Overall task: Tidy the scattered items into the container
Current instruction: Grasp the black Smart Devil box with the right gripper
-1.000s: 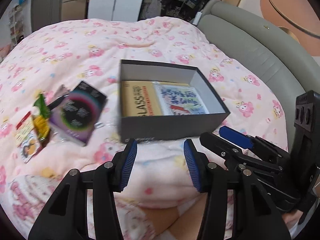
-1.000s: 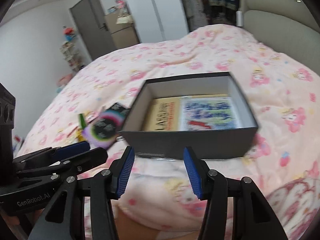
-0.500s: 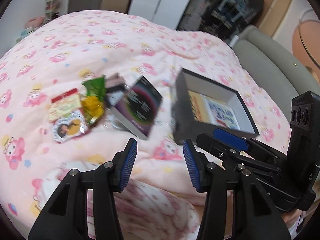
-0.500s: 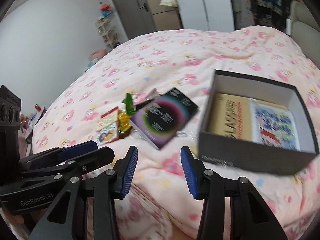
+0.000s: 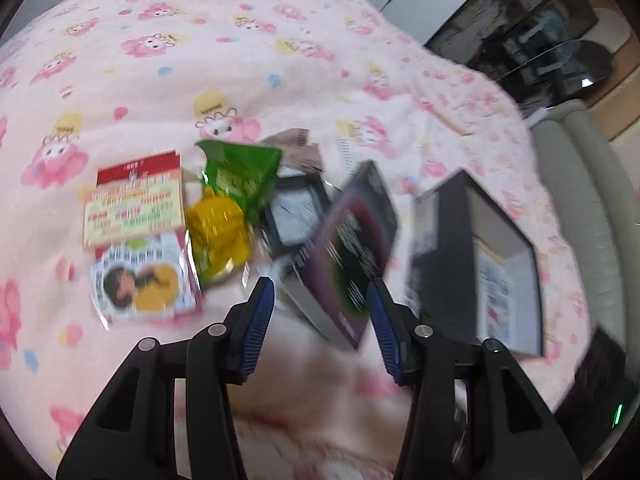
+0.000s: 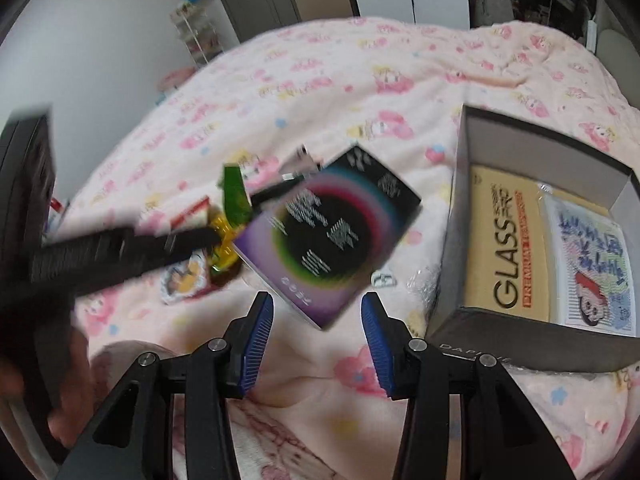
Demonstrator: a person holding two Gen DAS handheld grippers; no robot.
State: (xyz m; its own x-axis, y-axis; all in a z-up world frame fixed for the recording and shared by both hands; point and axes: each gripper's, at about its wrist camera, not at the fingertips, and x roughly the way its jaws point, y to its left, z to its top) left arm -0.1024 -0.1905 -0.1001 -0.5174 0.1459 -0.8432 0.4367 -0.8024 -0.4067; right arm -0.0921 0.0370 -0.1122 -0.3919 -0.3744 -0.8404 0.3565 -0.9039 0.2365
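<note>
On the pink blanket point(image 6: 320, 80) lies a little heap of things, and to the right of it sits the dark box point(image 6: 456, 240) where they all must go. The box stands with its open side up so things can be dropped in from above. Two flat packs already lie on its floor, side by side, which leaves room on top of them.

The right gripper point(image 6: 316, 320) has its fingers spread wide and holds nothing. It points at the purple book point(image 6: 332, 240), which lies just past its tips, toward 12 o'clock. The book rests a bit tilted, propped on the other things. Its long side runs from about 7 o'clock to 1 o'clock in the right view, and its near corner points down at the gap between the fingers. I think the book is the thing to be picked up next, because both grippers aim at it.

The left gripper point(image 5: 322, 316) is spread wide too, and empty. In its view the book point(image 5: 352, 248) sits at 12 o'clock to 1 o'clock, and the box point(image 5: 444, 264) is at 2 o'clock. At 10 o'clock lie a red and white packet point(image 5: 134, 200), a round sticker pack point(image 5: 140, 276), a green bag point(image 5: 240, 176) and a yellow wrapper point(image 5: 218, 228), all touching in one pile. A small grey card point(image 5: 294, 216) lies partly under the book.

The left view is blurry, so small things are hard to tell apart.
</note>
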